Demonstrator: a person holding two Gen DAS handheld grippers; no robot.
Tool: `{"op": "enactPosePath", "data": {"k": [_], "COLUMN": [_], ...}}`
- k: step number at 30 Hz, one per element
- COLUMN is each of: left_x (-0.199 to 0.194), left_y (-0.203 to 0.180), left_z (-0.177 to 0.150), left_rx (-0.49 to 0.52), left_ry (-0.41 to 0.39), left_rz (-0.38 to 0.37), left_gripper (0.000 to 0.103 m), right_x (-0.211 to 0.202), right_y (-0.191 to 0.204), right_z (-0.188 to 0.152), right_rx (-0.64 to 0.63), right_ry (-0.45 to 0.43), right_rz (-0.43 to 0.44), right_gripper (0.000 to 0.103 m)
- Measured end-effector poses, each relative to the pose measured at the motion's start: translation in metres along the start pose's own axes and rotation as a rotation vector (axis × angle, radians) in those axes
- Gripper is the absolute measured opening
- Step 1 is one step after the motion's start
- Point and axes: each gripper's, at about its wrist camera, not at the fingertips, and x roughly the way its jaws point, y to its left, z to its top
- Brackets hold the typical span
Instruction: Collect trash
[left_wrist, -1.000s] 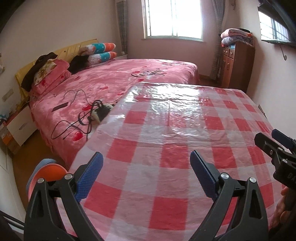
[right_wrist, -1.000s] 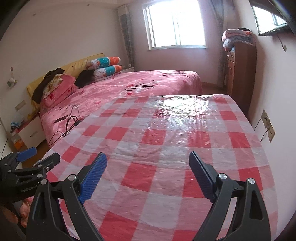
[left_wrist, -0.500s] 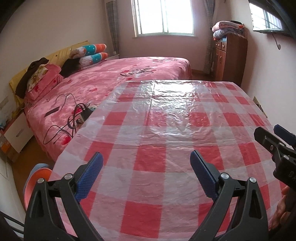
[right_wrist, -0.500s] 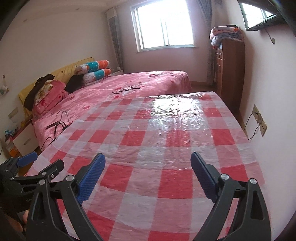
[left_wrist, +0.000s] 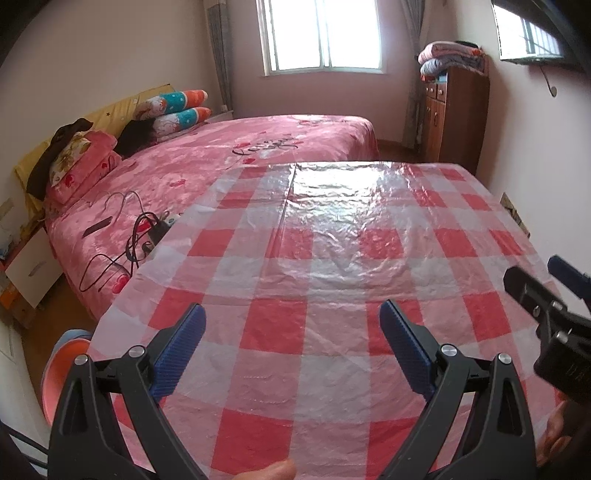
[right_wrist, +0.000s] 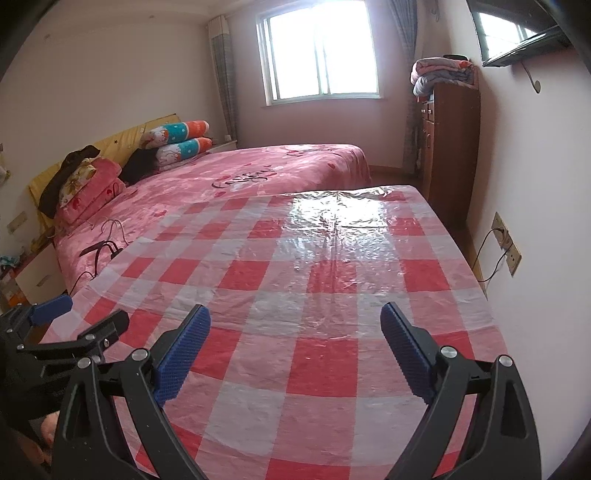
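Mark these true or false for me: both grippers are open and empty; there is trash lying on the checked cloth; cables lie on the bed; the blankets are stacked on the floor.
1. Both the left gripper and the right gripper are open and empty. True.
2. Trash lies on the checked cloth. False: no trash shows on it in either view.
3. Cables lie on the bed. True.
4. The blankets are stacked on the floor. False: they sit on top of the wooden cabinet.
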Motion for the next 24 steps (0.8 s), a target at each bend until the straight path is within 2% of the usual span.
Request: {"op": "enactPosePath", "data": {"k": [12,24], "left_x": [0.001,0.016], "left_y": [0.002,0.007], "left_z": [0.001,-0.001], "left_rx": [-0.033,-0.073], "left_ry": [-0.021,-0.016], "left_rz": [-0.01,-0.029], "left_gripper": [0.095,0.095], "right_x": [0.004,0.021], "right_y": [-0.001,0.001], "right_z": [-0.004,-0.007], "right_rx": [-0.012,-0.03], "right_ry": [0.014,0.074], "right_rz": [-0.008,-0.023], "right_gripper": [0.092,0.092]}}
